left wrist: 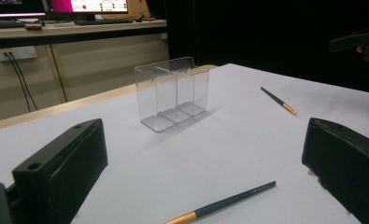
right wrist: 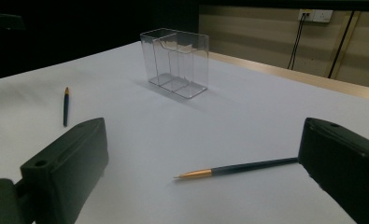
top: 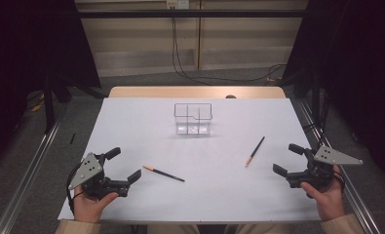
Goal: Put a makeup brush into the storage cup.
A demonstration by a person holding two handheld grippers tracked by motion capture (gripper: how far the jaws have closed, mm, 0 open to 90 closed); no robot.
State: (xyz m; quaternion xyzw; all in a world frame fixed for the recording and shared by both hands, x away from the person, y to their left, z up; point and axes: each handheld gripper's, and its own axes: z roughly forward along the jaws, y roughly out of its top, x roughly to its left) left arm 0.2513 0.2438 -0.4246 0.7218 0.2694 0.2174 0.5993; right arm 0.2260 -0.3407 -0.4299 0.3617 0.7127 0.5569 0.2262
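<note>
A clear plastic holder (top: 193,118) with several compartments stands upright at the back middle of the white table (top: 219,200). Two dark pencils with orange ends lie flat on the table. The left pencil (top: 163,173) lies just right of my left gripper (top: 124,165), which is open and holds nothing. The right pencil (top: 255,151) lies left of my right gripper (top: 287,159), which is open too. In the left gripper view the near pencil (left wrist: 224,203) lies low between the jaws, with the holder (left wrist: 173,93) beyond. In the right gripper view a pencil (right wrist: 238,168) runs under the right jaw.
A wooden strip (top: 195,91) borders the table's far edge. Metal rails (top: 24,180) run along both sides. Cables (top: 180,63) hang down the back wall. The other pencil (left wrist: 278,100) and the right gripper (left wrist: 359,42) appear farther off in the left gripper view.
</note>
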